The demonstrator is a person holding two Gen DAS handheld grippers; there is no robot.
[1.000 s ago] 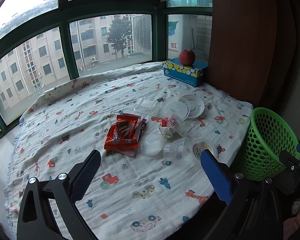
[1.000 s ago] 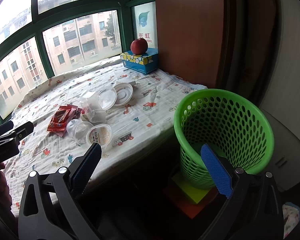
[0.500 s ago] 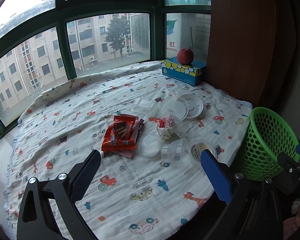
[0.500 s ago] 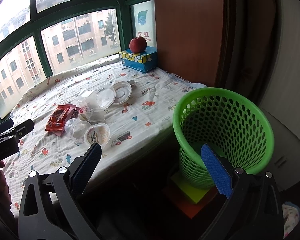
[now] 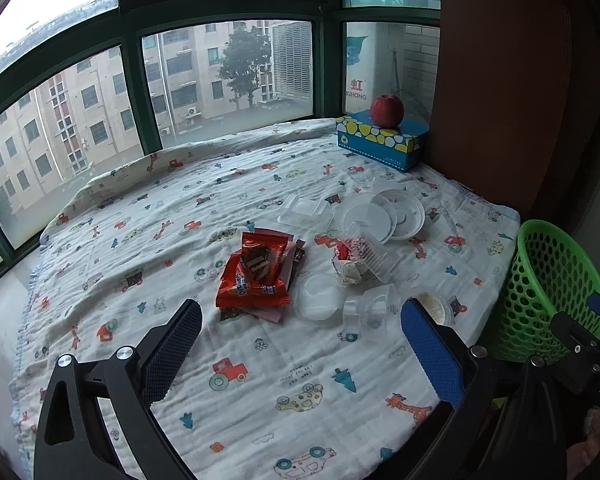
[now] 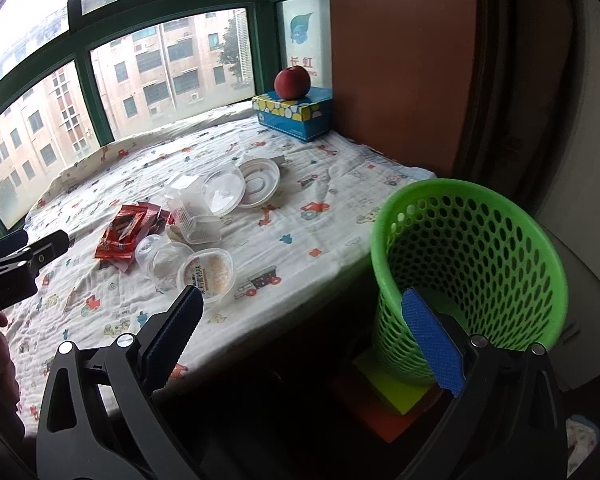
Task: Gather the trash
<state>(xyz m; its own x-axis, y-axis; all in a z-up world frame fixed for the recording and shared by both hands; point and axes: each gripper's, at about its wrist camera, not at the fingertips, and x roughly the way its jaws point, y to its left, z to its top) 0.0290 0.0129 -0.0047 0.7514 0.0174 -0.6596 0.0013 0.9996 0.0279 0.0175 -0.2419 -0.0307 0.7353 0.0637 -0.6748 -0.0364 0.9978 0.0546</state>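
Observation:
Trash lies in a heap on the patterned cloth: red snack wrappers (image 5: pixel 256 276) (image 6: pixel 122 234), clear plastic cups (image 5: pixel 370 306) (image 6: pixel 162 258), a sealed pudding cup (image 6: pixel 208 274), a crumpled clear box (image 5: pixel 360 258), and white lids (image 5: pixel 396 212) (image 6: pixel 256 182). A green mesh basket (image 5: pixel 552 292) (image 6: pixel 464 264) stands off the cloth's right edge. My left gripper (image 5: pixel 300 340) is open and empty, just short of the heap. My right gripper (image 6: pixel 300 328) is open and empty, beside the basket.
A red apple (image 5: pixel 386 110) (image 6: pixel 292 82) sits on a blue tissue box (image 5: pixel 380 142) (image 6: pixel 294 114) at the far corner by a brown wall panel (image 5: pixel 500 80). Windows run along the back. Yellow and red sheets (image 6: pixel 396 396) lie under the basket.
Both views have shifted only slightly; the heap sits a little lower and nearer in the left wrist view. Both grippers stay open.

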